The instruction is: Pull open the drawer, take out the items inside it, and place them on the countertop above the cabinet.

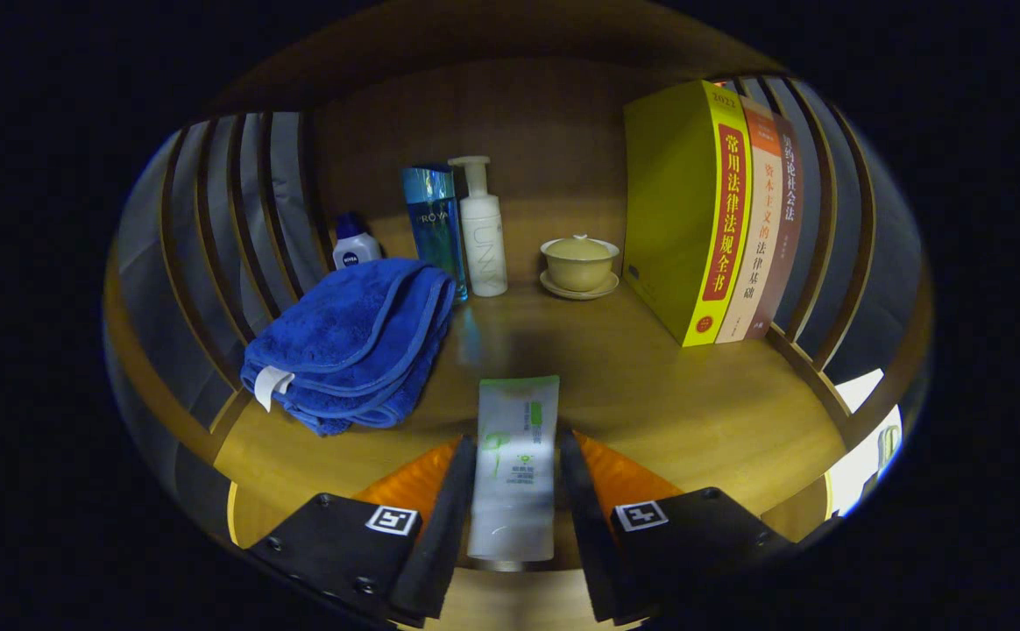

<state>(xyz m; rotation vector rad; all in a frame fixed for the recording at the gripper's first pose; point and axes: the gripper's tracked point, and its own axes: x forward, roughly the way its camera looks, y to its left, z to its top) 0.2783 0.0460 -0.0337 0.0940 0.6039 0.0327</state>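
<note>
— What's on the wooden bench [650,394]?

— Beyond the tongs [517,491], off to their left, a folded blue towel [352,343]. Behind it a small blue-capped bottle [355,244], a tall blue box [435,223] and a white pump bottle [483,230] — all upright.

— And on the right?

— A lidded cup on its saucer [579,265], then three books [720,210] standing upright, side by side. A white and green tube [516,456] sits between the fingers, both close along its sides — whether it rests on the bench, I cannot tell.

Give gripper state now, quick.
Gripper: shut on the white squeeze tube with green print, both fingers pressing its sides, over the wooden countertop.
</note>
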